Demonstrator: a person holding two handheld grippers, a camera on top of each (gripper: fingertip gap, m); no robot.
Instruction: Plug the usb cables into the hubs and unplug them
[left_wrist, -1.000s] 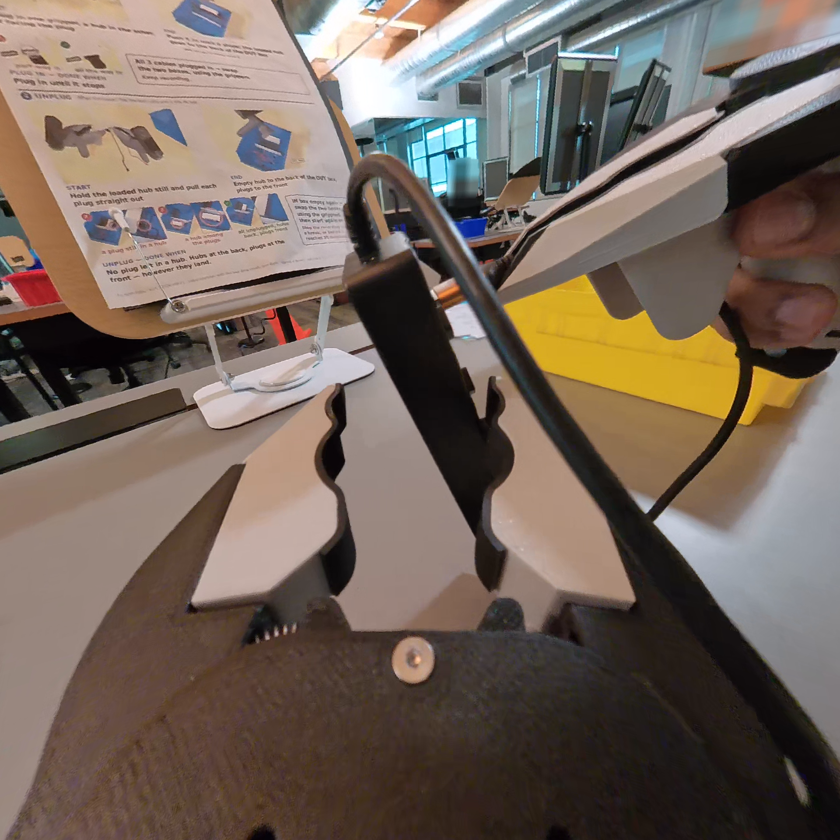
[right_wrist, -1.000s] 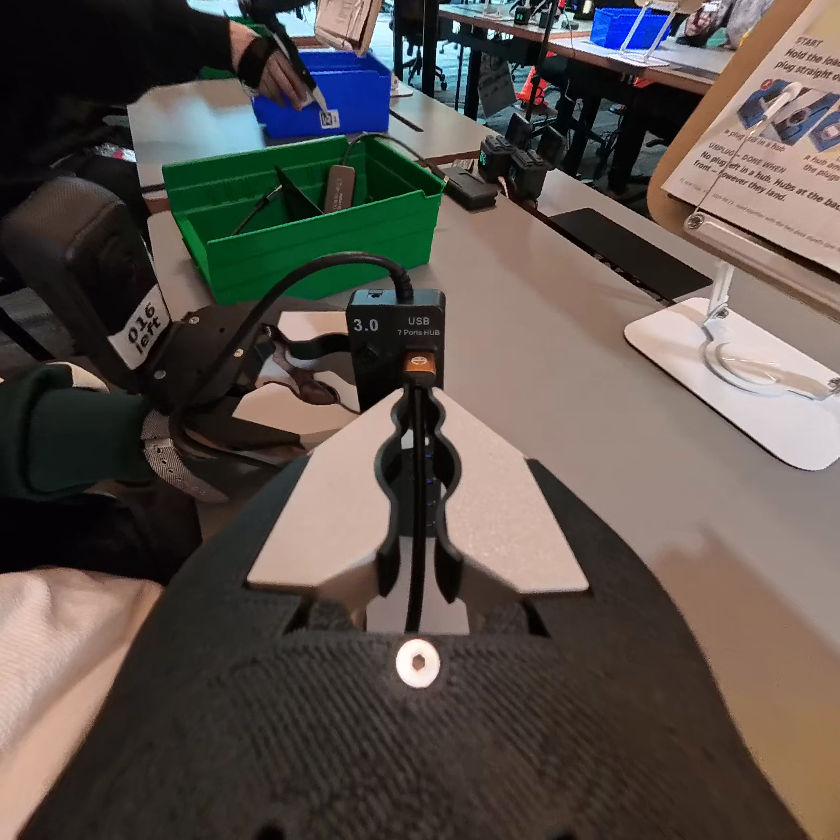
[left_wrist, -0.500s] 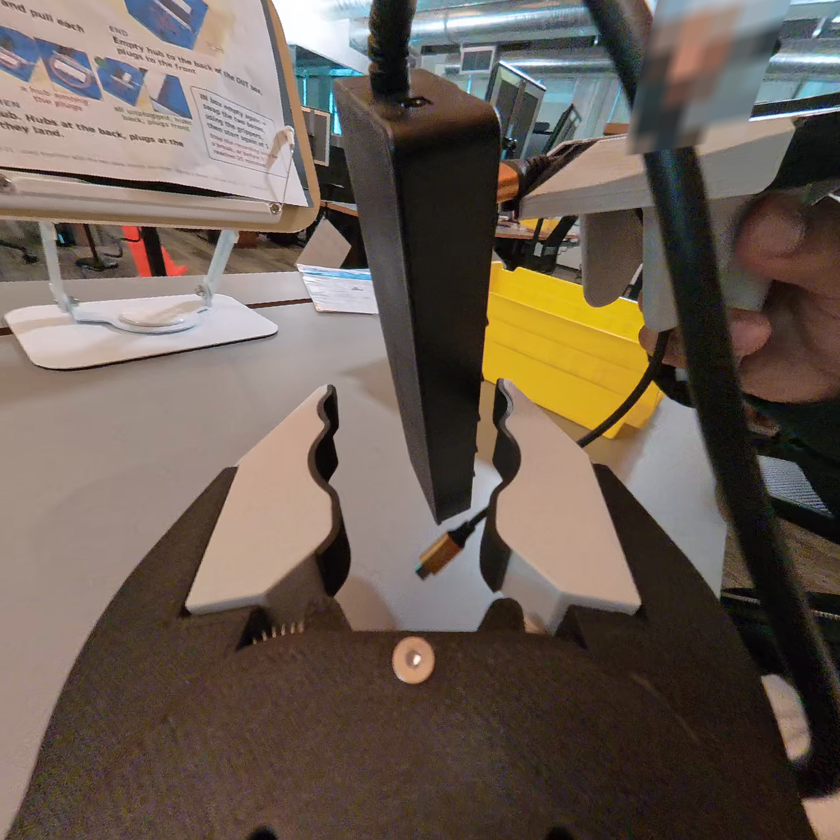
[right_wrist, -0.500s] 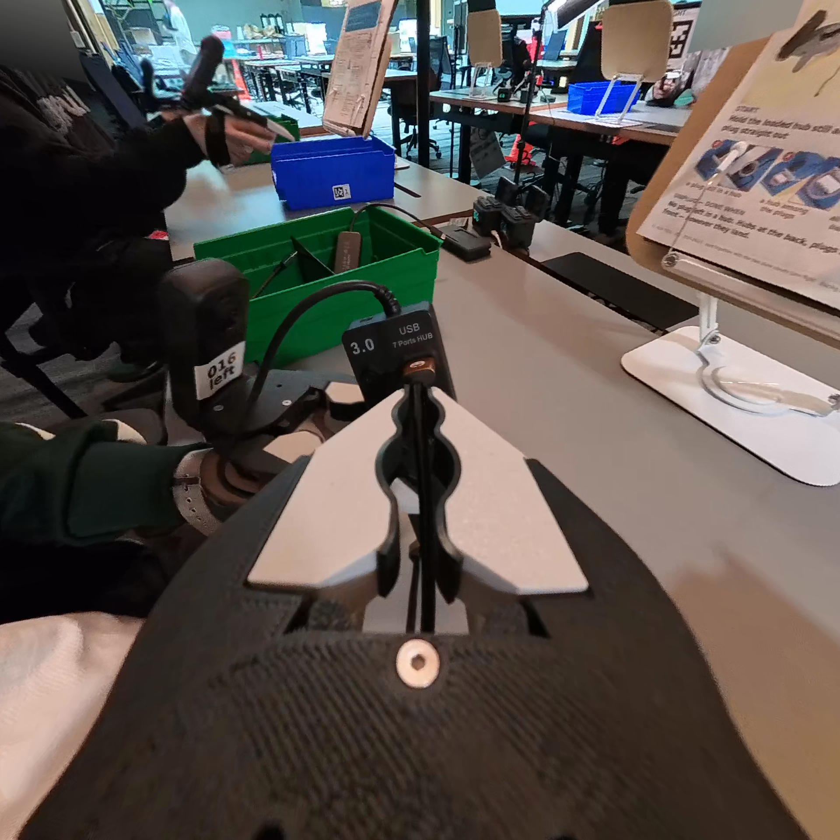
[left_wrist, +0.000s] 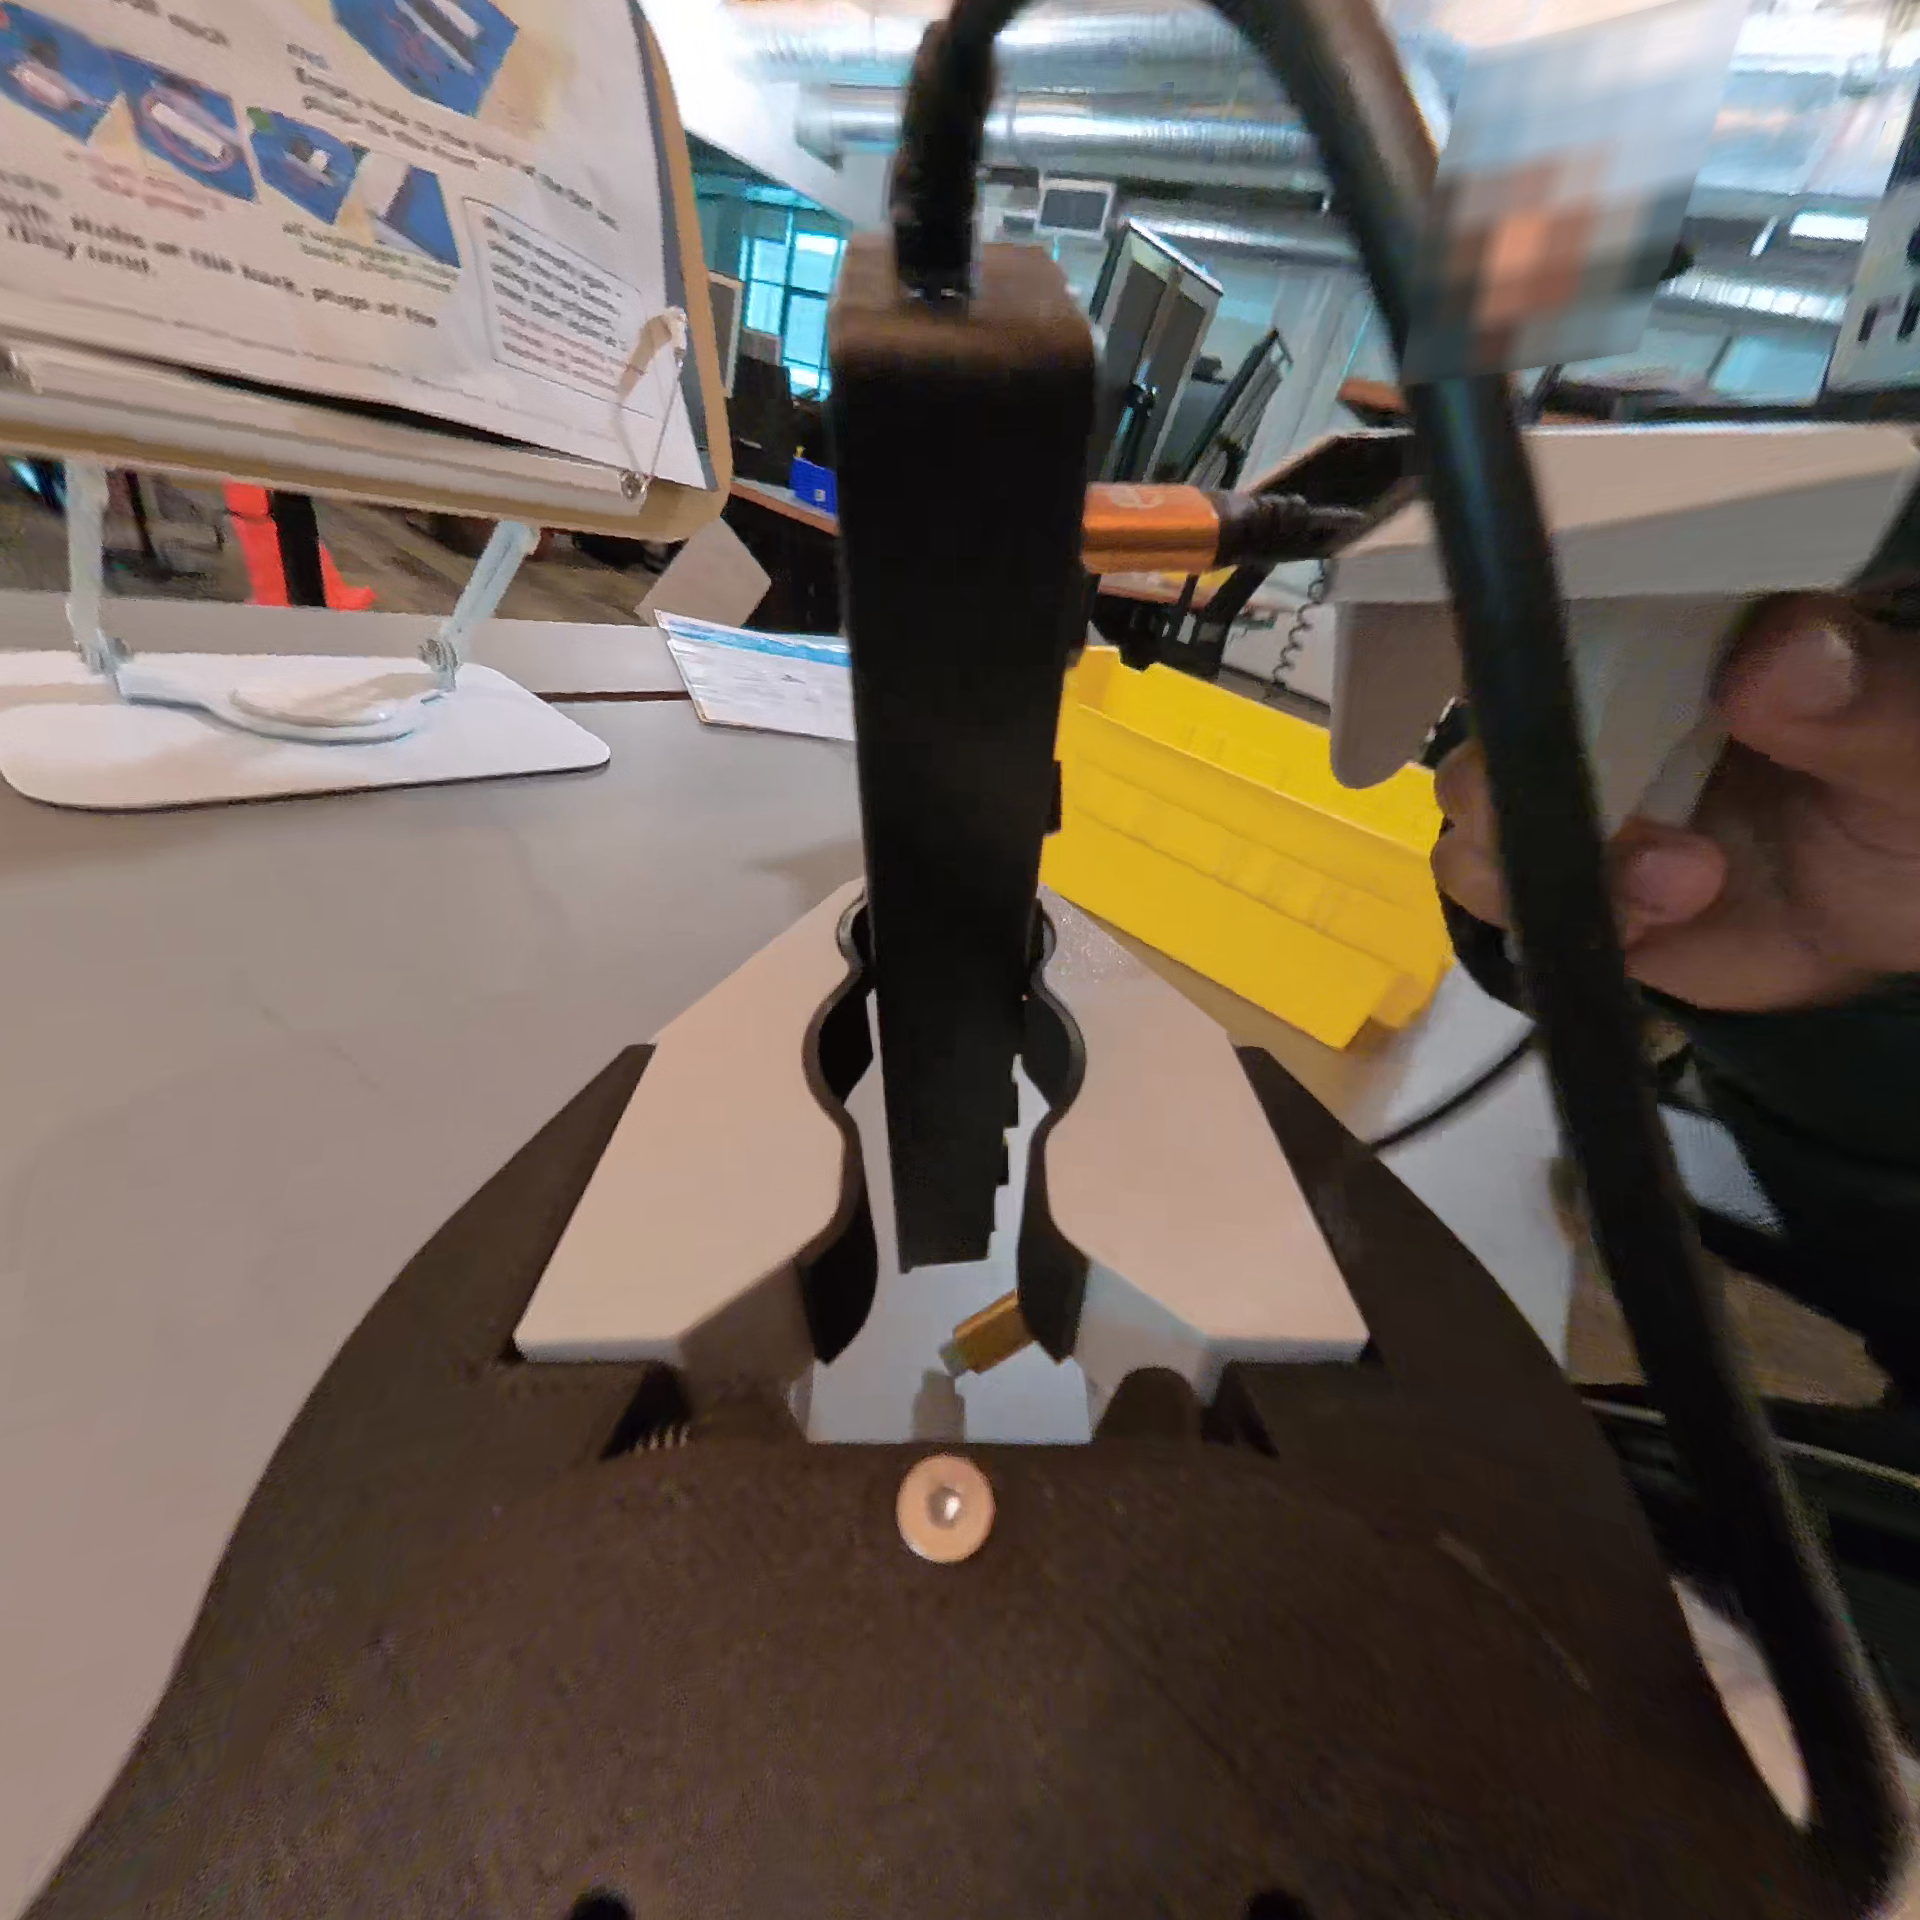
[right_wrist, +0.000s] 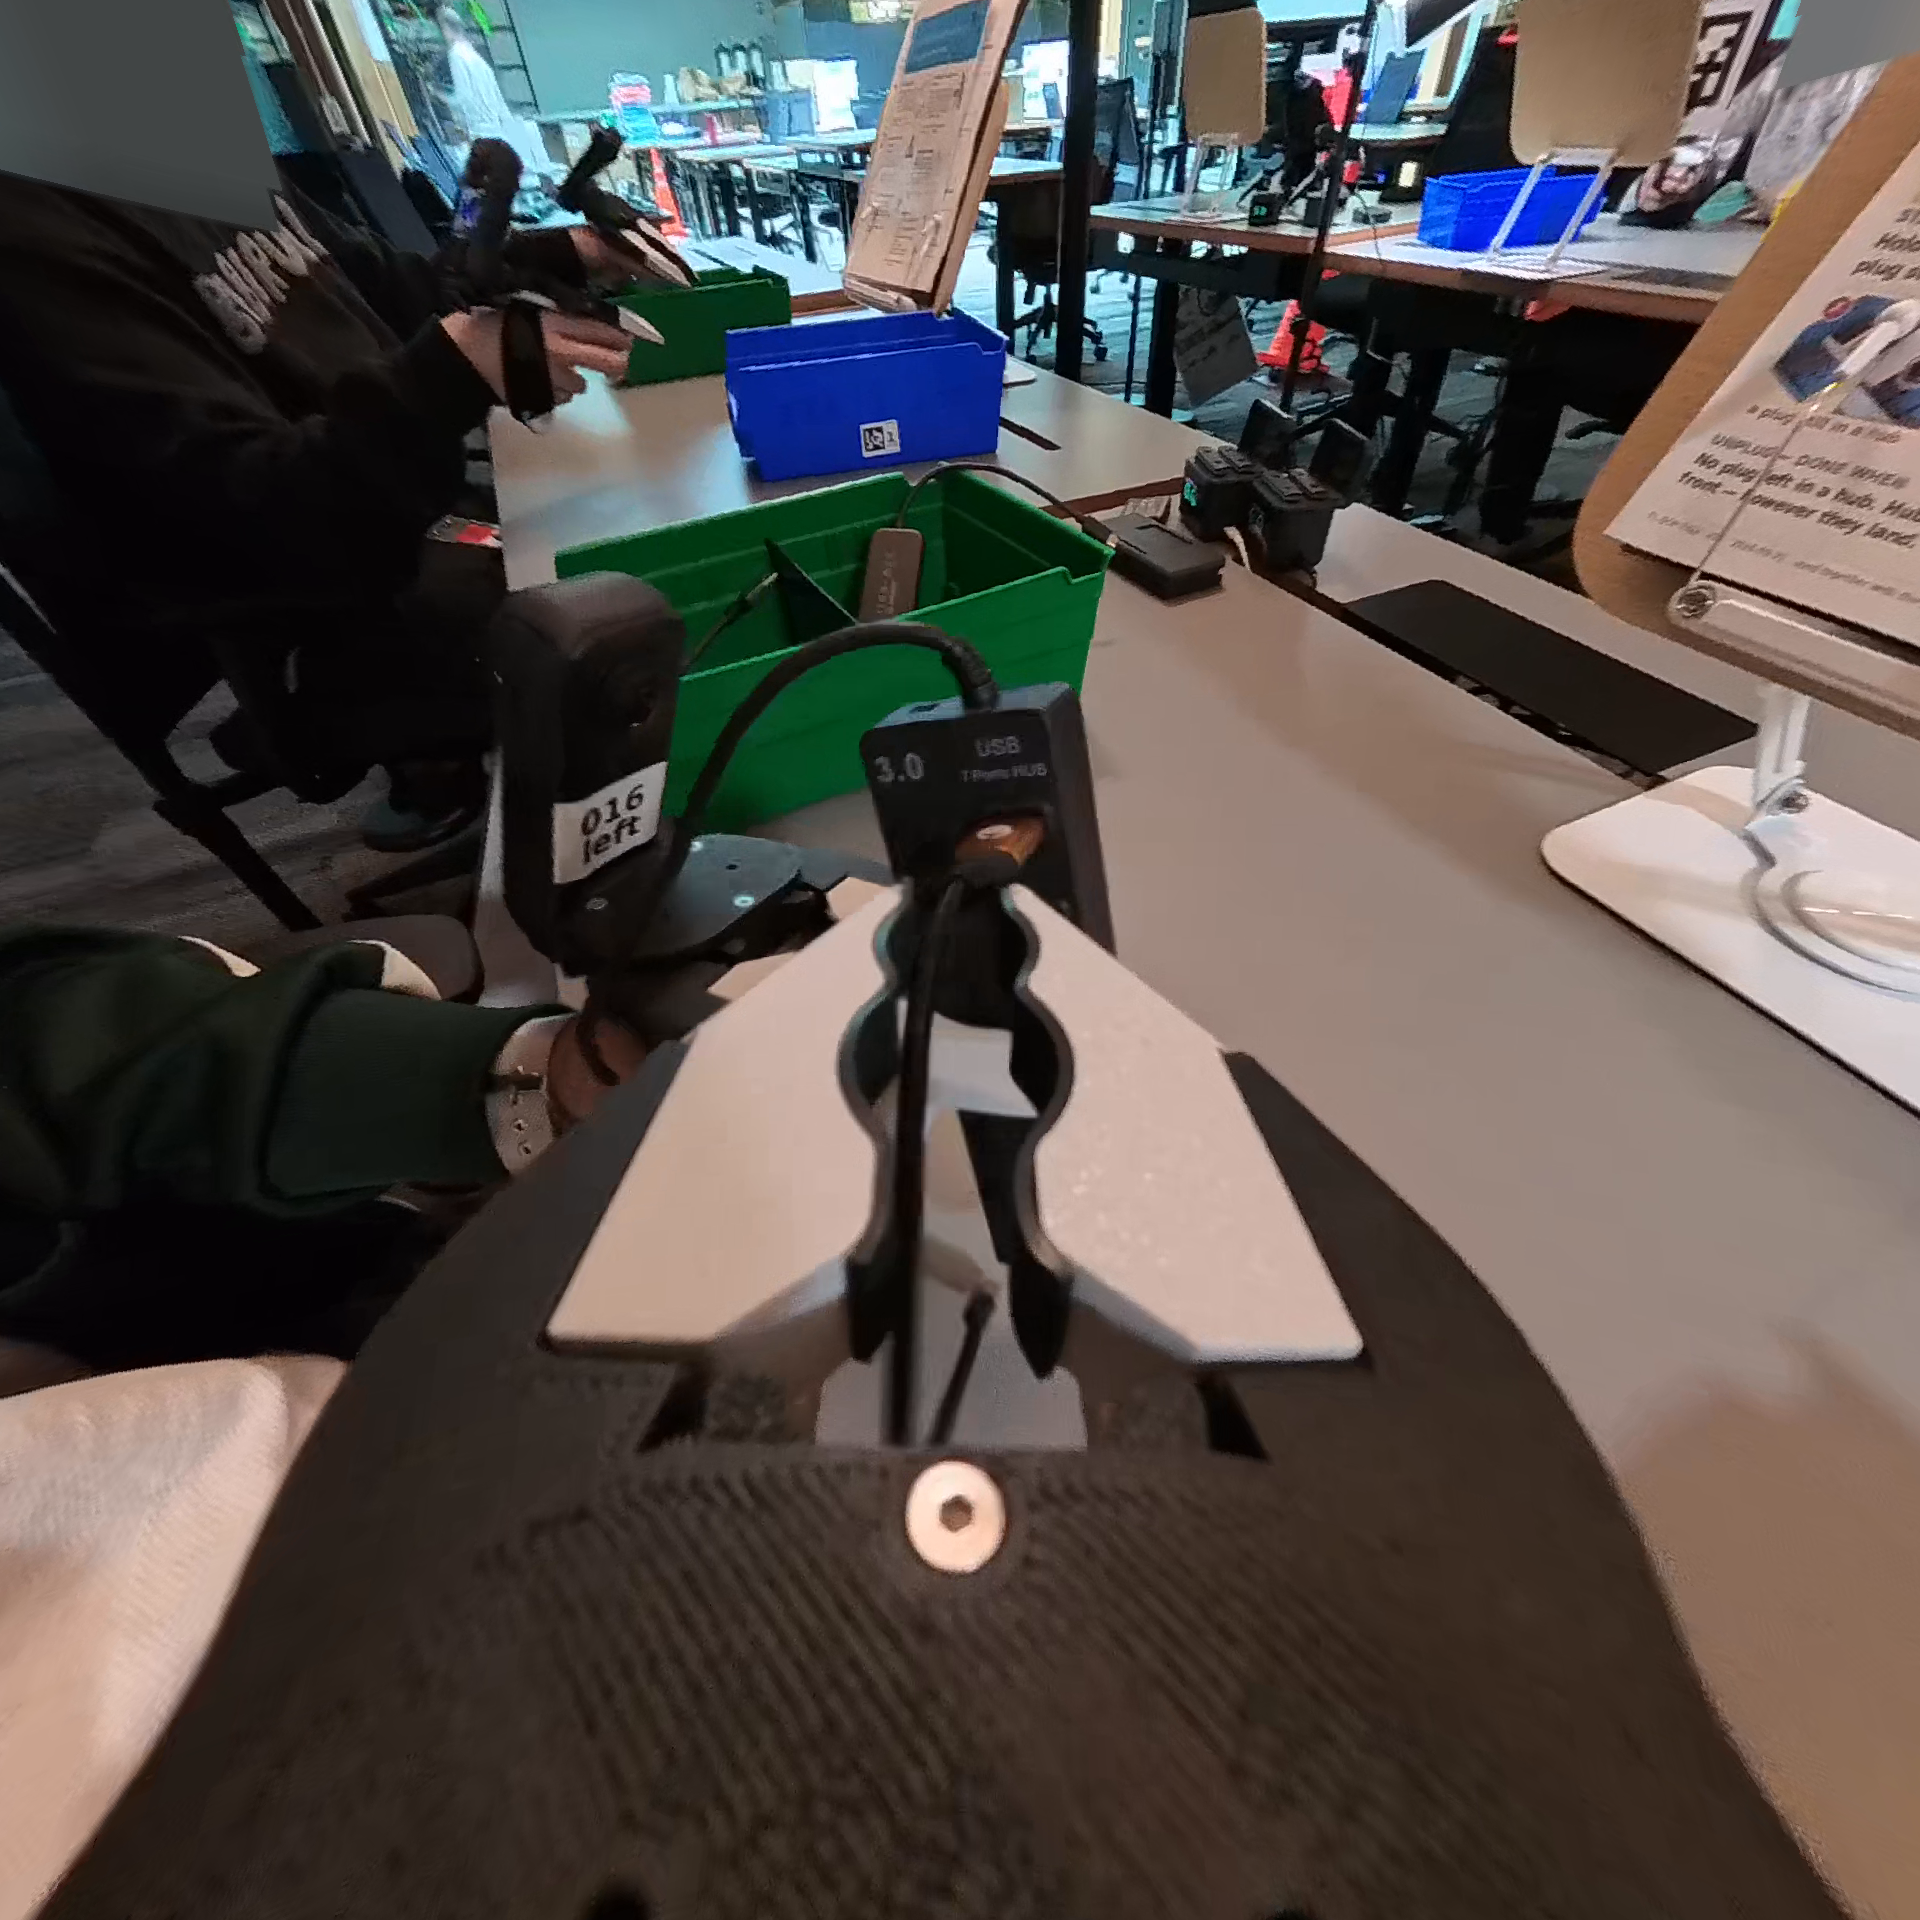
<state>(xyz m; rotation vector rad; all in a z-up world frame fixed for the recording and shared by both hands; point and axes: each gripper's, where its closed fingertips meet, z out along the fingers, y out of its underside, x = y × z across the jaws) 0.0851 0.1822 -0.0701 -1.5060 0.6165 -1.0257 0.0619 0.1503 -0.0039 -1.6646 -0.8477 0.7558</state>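
My left gripper (left_wrist: 951, 925) is shut on the lower end of a black USB hub (left_wrist: 956, 675) and holds it upright above the grey table. The hub's own black cable (left_wrist: 1486, 675) loops over the top and down the right. An orange-tipped USB plug (left_wrist: 1143, 530) sits in the hub's side port near the top. My right gripper (right_wrist: 956, 914) is shut on that plug's black stem, just behind the plug (right_wrist: 997, 842) in the hub (right_wrist: 977, 769). Its cable runs back between the fingers. A loose orange plug end (left_wrist: 982, 1340) shows below the hub.
A yellow bin (left_wrist: 1247, 852) stands behind the hub. A green bin (right_wrist: 831, 644) with a hub in it and a blue bin (right_wrist: 862, 384) stand at the far left. A white document stand (right_wrist: 1766, 883) is at the right. Another person (right_wrist: 208, 364) works at the far left.
My left gripper has closed on the hub, which it stood open around before. The hub has settled upright between the fingers. The right gripper has kept hold of the plug.
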